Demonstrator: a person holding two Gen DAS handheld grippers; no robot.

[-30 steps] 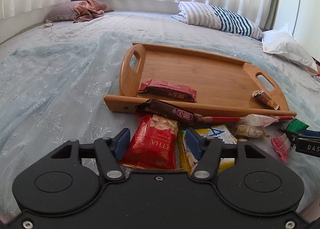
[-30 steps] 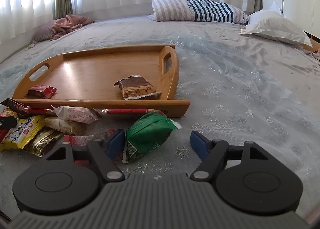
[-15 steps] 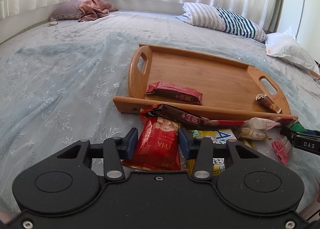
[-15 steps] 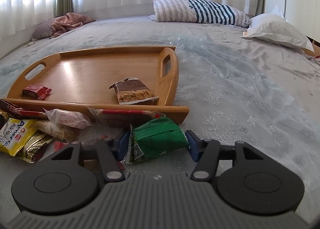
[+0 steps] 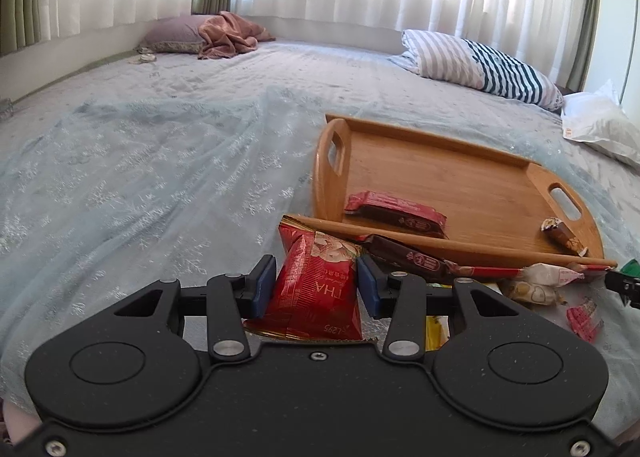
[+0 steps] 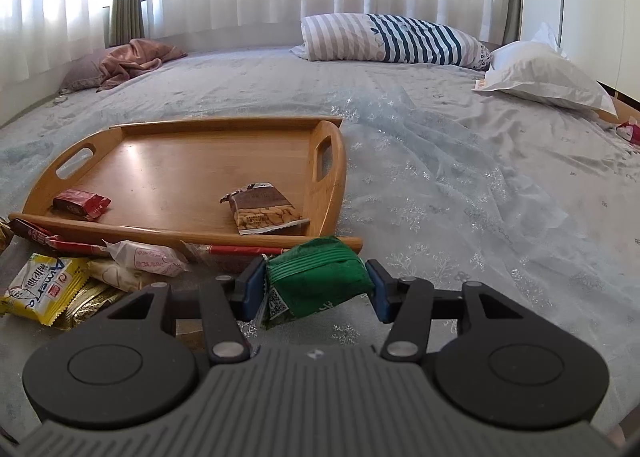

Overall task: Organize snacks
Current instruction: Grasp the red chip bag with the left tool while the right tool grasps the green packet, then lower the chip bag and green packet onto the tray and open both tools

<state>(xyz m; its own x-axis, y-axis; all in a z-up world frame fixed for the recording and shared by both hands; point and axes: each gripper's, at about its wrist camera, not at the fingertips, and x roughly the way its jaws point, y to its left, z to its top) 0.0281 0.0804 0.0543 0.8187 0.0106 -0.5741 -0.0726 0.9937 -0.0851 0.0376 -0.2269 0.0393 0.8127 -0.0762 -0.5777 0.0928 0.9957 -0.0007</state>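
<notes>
Both packets have risen off the bed: left tool (image 5: 316, 287) clenches the red packet (image 5: 316, 289) lengthwise toward the tray (image 5: 460, 185); right tool (image 6: 316, 289) clenches the green packet (image 6: 316, 281) crosswise.

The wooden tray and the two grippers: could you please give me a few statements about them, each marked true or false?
1. The left gripper is clamped on a red snack packet. True.
2. The right gripper holds a yellow packet. False: it grips a green packet; the yellow packet lies on the bed.
3. The wooden tray holds no snacks. False: a dark red bar and a brown nut packet lie in it.
4. A striped pillow lies beyond the tray. True.
</notes>
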